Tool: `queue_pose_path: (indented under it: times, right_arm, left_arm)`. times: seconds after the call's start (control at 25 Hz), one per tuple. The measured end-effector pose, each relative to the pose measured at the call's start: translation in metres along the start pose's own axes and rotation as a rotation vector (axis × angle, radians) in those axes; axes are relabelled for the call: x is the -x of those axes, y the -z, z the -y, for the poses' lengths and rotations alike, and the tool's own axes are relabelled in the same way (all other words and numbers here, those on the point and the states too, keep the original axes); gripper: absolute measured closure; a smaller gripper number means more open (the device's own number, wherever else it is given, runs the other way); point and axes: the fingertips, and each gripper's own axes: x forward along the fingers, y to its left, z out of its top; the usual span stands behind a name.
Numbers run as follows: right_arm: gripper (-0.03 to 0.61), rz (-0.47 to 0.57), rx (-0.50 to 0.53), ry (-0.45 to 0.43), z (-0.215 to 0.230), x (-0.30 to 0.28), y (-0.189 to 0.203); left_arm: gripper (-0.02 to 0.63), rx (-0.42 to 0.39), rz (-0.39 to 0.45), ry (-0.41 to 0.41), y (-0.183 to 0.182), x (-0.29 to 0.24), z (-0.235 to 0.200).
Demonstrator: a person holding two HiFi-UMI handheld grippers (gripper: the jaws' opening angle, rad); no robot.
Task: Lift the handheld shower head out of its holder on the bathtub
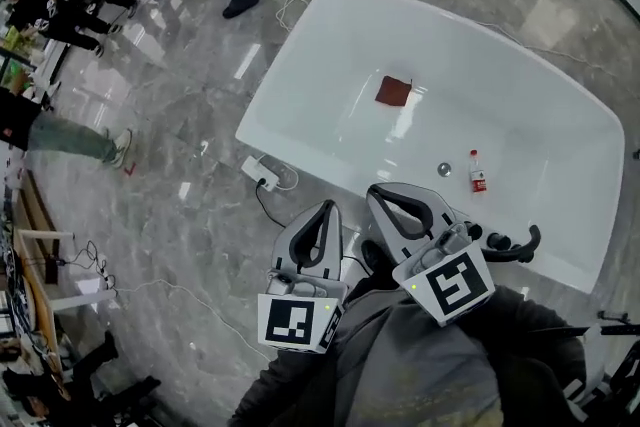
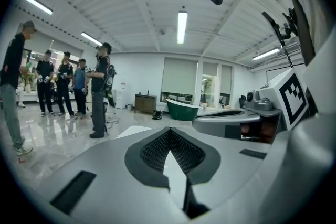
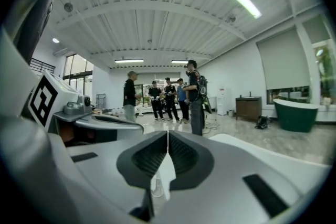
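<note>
left gripper (image 1: 322, 211) closed, empty | right gripper (image 1: 392, 197) closed, empty | handheld shower head (image 1: 508, 245) on bathtub (image 1: 330, 95) near rim, seemingly lying along it, right of right gripper, the nearer one

Bright, even light from ceiling tube lamps (image 2: 182, 27). Glare streaks on the polished floor (image 1: 200, 65) and the bathtub (image 1: 350, 130). Both gripper views show heavy fisheye bending and black corners.

**Both claws shut and empty, side by side**

The left claw (image 1: 322, 211) and the right claw (image 1: 383, 192) were held side by side, close to the person's body, pointing forward and nearly level. Each had its jaws pressed together at the tips with nothing between them. Both arms wore grey sleeves (image 1: 400, 365).
</note>
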Motion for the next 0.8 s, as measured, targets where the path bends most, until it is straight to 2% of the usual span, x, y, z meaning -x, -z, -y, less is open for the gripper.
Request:
queue_pose_path:
  times: [0.08, 0.24, 0.36, 0.6, 0.8]
  right_arm:
    - [0.572, 0.008, -0.011, 0.080, 0.022, 0.015, -0.001]
    - [0.572, 0.019, -0.010, 0.307, 0.081, 0.067, -0.026]
    - [0.572, 0.017, -0.028, 0.402, 0.106, 0.099, -0.026]
    - [0.572, 0.015, -0.066, 0.410, 0.113, 0.118, -0.013]
    - [0.572, 0.026, -0.086, 0.401, 0.123, 0.130, -0.010]
  left_arm:
    - [0.612, -0.014, -0.011, 0.028, 0.002, -0.007, 0.004]
    - [0.612, -0.035, -0.042, 0.126, -0.015, -0.024, 0.023]
    - [0.612, -0.055, -0.056, 0.175, -0.019, -0.031, 0.044]
    - [0.612, -0.074, -0.086, 0.237, -0.014, -0.043, 0.082]
    - [0.612, -0.083, -0.102, 0.245, -0.013, -0.045, 0.106]
